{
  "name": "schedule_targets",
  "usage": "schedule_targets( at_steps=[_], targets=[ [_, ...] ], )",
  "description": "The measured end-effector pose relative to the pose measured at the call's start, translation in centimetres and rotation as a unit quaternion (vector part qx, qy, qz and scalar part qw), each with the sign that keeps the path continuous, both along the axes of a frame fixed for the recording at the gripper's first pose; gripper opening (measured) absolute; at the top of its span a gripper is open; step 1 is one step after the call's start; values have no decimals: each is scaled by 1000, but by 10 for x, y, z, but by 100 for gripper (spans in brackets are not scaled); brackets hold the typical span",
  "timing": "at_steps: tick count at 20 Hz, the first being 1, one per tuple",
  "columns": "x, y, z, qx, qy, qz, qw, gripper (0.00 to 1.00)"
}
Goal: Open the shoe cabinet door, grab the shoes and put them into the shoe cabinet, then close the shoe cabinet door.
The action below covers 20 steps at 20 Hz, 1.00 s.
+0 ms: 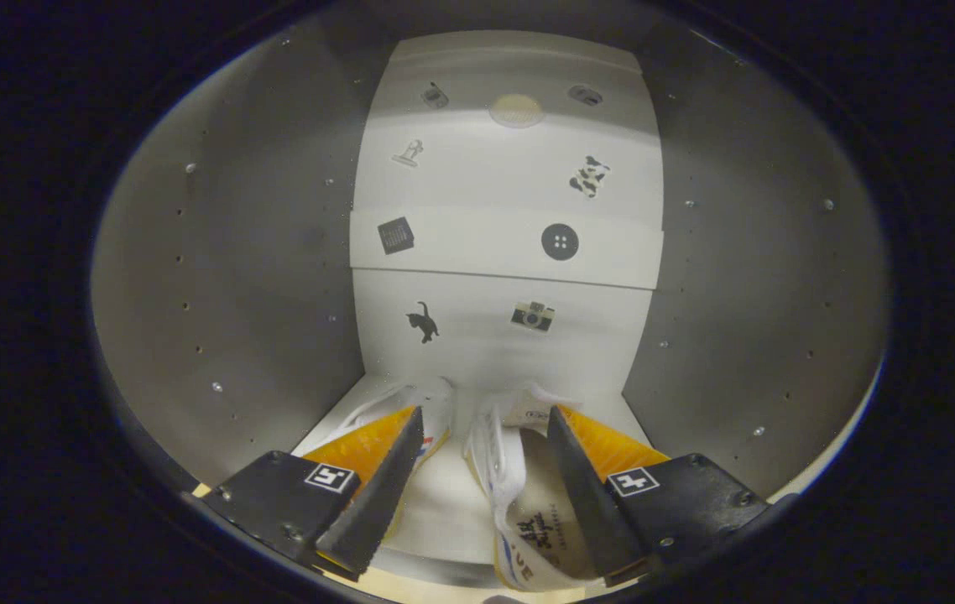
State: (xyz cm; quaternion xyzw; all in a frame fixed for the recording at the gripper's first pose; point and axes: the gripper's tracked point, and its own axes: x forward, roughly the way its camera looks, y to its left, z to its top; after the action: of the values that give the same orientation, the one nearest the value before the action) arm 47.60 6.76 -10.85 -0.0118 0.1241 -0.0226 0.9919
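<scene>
White shoes (pixel 477 457) sit on the cabinet floor (pixel 444 503), and your gripper (pixel 484 419) reaches level into the shoe cabinet (pixel 234 277) with its fingers spread wide, one at each shoe's outer side, gripping nothing. Grey side walls with small holes flank you. Ahead, the white back panel (pixel 507 252) carries small stickers, a cat (pixel 423 321) and a camera (pixel 533 315) among them

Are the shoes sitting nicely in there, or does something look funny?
Mostly fine. Both shoes are inside the cabinet, on its floor by the back wall. The right one looks a bit messy: its tongue and laces flop open between the fingers. The gripper is open, holding nothing. I see no damage.
</scene>
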Motion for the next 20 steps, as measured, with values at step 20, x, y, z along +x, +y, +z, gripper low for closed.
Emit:
schedule_targets(
  at_steps=[20],
  targets=[
    [-354,13,89,-1,-114,-53,992,99]
  ],
)
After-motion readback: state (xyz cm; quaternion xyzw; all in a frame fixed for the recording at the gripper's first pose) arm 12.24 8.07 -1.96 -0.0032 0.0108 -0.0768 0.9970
